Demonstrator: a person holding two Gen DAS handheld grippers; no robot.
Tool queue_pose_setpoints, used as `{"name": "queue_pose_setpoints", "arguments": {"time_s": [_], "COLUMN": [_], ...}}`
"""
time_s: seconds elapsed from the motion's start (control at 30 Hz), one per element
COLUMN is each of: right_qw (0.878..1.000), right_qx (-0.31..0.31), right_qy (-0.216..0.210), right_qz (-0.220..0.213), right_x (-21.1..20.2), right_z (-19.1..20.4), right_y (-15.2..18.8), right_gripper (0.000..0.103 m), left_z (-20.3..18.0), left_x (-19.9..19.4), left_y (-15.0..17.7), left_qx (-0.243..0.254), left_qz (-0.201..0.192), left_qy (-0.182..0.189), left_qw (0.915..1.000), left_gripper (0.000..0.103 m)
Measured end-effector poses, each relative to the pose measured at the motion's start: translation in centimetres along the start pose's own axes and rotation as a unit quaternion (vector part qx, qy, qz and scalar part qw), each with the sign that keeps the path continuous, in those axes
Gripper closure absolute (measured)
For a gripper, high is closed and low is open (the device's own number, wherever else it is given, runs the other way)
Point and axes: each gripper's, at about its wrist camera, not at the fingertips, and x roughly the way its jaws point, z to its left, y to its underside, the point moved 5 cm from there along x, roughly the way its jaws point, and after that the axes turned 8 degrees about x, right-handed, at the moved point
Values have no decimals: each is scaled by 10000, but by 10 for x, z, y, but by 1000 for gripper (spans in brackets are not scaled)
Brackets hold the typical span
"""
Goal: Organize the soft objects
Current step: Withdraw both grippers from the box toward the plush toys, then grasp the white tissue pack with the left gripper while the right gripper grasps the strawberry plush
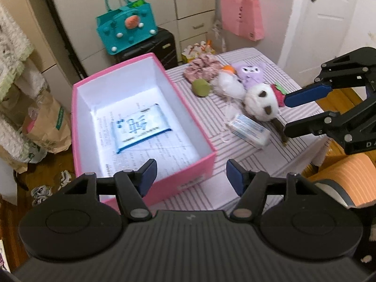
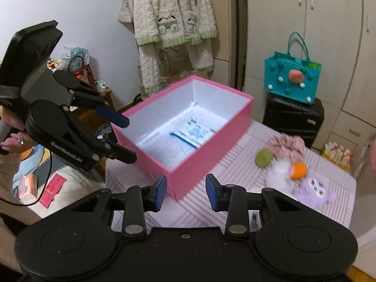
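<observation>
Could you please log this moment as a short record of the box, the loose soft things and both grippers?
container: open pink cardboard box, white inside
in box: blue-and-white tissue pack on printed paper
on striped table: white panda plush, purple owl plush, green round cushion, pink floral scrunchie, tissue packet
left gripper: open, empty
right gripper: open, empty

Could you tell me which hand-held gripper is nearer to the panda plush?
Right. The right hand-held gripper reaches right beside the panda plush; the left hand-held gripper hangs back over the pink box's near corner.
</observation>
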Motion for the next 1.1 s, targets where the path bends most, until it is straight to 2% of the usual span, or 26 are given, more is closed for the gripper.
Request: {"name": "queue_pose_setpoints", "arguments": {"time_s": [0.2,0.43,0.73,0.9,1.1], "right_qw": [9997,9985,9976,9978,9976], "right_qx": [169,375,485,446,372], "right_qy": [150,210,108,217,376], "right_qz": [107,326,474,446,457], "right_x": [-10,-3,18,28,37], "right_z": [-18,-37,-61,-72,-87], "right_y": [30,62,86,95,104], "right_gripper": [59,57,55,54,54], "left_z": [-28,-60,-91,-100,-103], "left_x": [15,37,62,82,106], "left_y": [-3,-10,-17,-21,-27], "left_qx": [196,358,490,338,28], "left_qz": [57,97,73,118,53], "left_qy": [350,768,1031,1169,1159], "left_qw": [9992,9964,9934,9925,9932], "left_gripper": [38,38,39,39,39]}}
